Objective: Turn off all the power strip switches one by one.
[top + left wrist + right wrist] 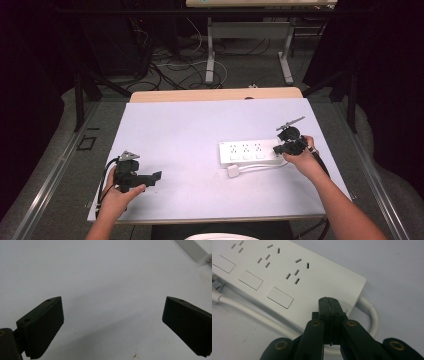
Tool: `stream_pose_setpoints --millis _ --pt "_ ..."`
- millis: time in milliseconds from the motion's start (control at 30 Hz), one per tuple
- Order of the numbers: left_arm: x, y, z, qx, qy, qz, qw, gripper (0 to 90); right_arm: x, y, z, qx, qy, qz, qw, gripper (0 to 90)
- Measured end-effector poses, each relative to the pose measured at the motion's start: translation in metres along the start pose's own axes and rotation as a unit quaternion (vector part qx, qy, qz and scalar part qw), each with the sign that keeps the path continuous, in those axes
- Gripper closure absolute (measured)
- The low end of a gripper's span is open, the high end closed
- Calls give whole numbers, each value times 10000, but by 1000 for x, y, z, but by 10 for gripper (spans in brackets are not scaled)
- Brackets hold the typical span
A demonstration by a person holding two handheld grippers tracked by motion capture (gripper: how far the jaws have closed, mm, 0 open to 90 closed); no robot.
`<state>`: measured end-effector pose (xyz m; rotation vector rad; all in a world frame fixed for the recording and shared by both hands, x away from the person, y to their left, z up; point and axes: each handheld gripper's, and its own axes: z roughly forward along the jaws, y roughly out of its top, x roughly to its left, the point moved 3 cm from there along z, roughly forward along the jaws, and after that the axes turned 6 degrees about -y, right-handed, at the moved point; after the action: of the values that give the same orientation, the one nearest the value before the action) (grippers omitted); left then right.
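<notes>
Power strip point(248, 151) lies on the table point(175, 130), its cord point(249, 311) looping along its near edge to a plug point(234, 171). Right gripper point(329, 305), jaws pressed together and empty, bears on the strip's cord end, seemingly working a switch there. Left gripper point(112, 325), well left of the strip, rests spread wide. Next likely calls for easing off.

The power strip point(287, 277) is cut off at the left edge in the right gripper view; part of its cable point(249, 311) is hidden behind the closed right hand-held gripper point(331, 305).
</notes>
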<state>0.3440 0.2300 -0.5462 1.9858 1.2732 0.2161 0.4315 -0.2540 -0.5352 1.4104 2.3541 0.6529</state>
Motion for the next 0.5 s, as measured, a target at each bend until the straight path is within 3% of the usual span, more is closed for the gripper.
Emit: stream_pose_setpoints --millis 500 --pt "0 0 0 -22 -28 -17 10000 38 13 6 -5 -16 62 -187 9998 900"
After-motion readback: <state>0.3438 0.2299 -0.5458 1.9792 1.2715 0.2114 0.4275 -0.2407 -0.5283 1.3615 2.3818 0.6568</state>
